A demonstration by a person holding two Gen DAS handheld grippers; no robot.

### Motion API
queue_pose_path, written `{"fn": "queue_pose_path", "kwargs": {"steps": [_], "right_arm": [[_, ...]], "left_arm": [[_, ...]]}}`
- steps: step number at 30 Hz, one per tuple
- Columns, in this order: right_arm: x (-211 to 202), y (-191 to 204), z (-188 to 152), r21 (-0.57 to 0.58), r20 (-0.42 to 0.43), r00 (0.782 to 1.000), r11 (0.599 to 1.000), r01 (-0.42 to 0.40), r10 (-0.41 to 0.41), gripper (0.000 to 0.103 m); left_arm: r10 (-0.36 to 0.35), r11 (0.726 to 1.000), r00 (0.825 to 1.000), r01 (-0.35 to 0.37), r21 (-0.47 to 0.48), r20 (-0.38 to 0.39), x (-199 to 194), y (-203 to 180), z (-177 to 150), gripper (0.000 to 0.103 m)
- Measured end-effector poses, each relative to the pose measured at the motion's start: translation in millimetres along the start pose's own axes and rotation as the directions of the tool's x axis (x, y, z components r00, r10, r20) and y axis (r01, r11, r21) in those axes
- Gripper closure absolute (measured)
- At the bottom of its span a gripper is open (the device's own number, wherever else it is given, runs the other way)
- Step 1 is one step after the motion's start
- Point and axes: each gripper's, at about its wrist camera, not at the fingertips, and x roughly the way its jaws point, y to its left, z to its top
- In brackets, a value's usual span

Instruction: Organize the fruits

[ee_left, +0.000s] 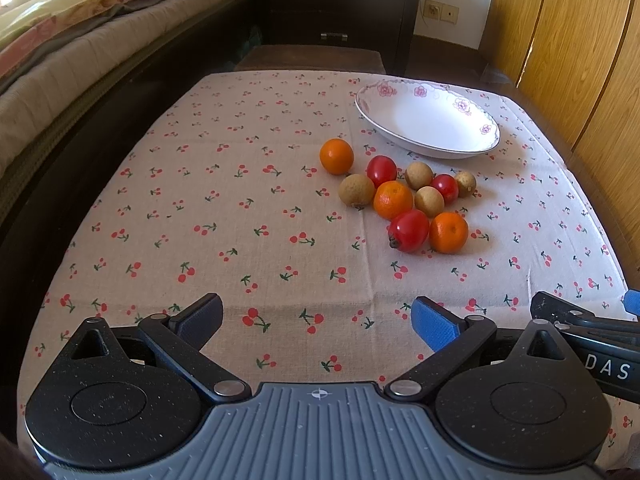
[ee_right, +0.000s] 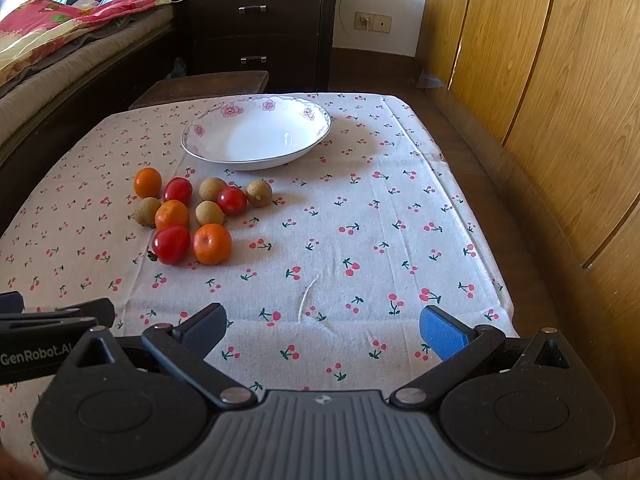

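The left tongs (ee_left: pixel 316 320) are hanging wide open and empty over the near part of the counter (ee_left: pixel 240 220), which is wearing a pale cloth printed with red cherries. The right tongs (ee_right: pixel 322 330) are likewise gaping wide, holding nothing. Each pair is showing at the edge of the other's view: the letters "DAS" are reading white on the black body in the left wrist view, and "GenRobot.AI" is reading on the black body in the right wrist view.

The fruits (ee_right: pixel 188 216) are lying in a loose cluster on the cloth: three oranges, three red tomatoes and four small brown round fruits, several touching one another. Just beyond them a white bowl (ee_right: pixel 256 136) with pink flowers on its rim is sitting empty. A bed (ee_left: pixel 60 60) is running along the left.
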Motion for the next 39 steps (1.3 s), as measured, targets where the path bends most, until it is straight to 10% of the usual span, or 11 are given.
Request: {"fn": "queue_pose_path", "kwargs": {"steps": [13,24,39], "right_arm": [[5.6,6.1,1.7,-0.041,-0.012,0.999,0.999,-0.036,0.035,0.005],[26.3,11.4,22.6,-0.009,-0.044,0.983,0.984,-0.180,0.179,0.044],[70.6,44.4,41.9,-0.102,-0.073,0.962,0.958,-0.269,0.263,0.061]], "left_arm": [[0.015,1.000,1.000,-0.015,0.026,0.004,3.2,1.2,0.3,0.002],[0.015,0.998,0.999,-0.017,0.057,0.040,6.8,6.6,8.2,0.000],[-0.028,0.996,0.999,0.024,0.085,0.045,11.1,8.8,9.8,0.000]]}}
